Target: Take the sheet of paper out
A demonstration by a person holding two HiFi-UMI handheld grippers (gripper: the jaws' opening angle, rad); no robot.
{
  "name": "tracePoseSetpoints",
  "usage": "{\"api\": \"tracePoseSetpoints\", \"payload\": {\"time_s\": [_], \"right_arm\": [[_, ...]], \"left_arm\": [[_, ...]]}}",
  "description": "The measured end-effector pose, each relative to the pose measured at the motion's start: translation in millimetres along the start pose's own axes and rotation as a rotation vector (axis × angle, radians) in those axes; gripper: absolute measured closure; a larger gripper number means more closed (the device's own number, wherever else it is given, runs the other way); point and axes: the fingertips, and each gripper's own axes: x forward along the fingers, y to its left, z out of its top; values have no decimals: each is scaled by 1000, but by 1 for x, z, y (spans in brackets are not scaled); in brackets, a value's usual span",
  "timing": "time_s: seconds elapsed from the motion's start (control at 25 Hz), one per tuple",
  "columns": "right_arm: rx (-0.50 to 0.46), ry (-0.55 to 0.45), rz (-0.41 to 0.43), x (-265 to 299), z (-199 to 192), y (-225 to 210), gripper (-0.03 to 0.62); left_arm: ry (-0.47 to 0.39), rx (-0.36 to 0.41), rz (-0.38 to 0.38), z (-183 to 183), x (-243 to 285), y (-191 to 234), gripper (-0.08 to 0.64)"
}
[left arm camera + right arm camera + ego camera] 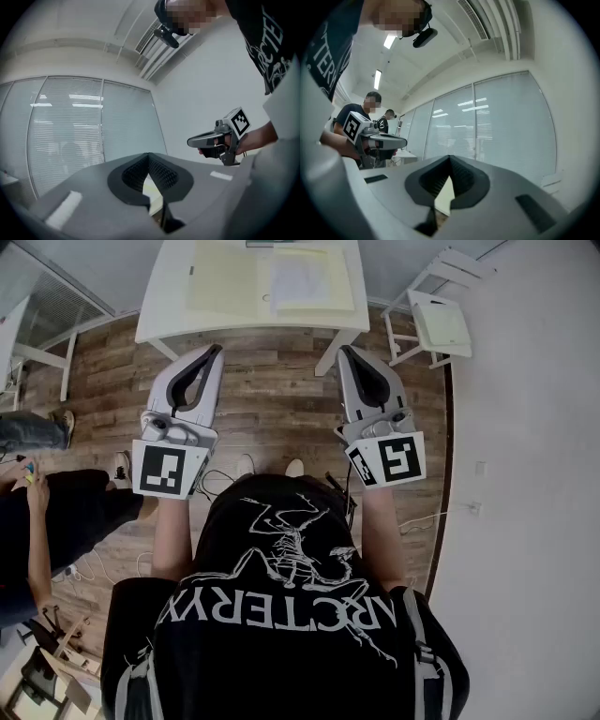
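We hold the left gripper (pixel 215 350) and right gripper (pixel 344 351) short of the desk (pixel 169 292), both closed, tips touching, gripping nothing.

Wood-plank floor (pixel 272 399). White table (pixel 169 296) stands on it. White chair (pixel 439 322) right of table, by white wall (pixel 534 427). Glass panels with blinds (pixel 506 126) beyond table. Ceiling strip lights (pixel 389 41) lit.

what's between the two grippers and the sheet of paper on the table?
Head view: only bare wood floor and the near edge of the white table separate the left gripper and right gripper from the sheet of paper.
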Motion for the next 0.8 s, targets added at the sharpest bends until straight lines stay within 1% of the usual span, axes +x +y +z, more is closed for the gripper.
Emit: {"api": "tracePoseSetpoints", "payload": {"time_s": [0.32,0.6,0.8], "right_arm": [[-6,-4,-2,-5,1,-5,581],[-15,-37,-19,-9,6,-10,580],[-17,-29,-15,-5,4,-12,580]], "left_arm": [[0,12,1,2,2,-7,549],[3,18,7,4,4,-8,549],[10,13,12,1,7,-6,549]]}}
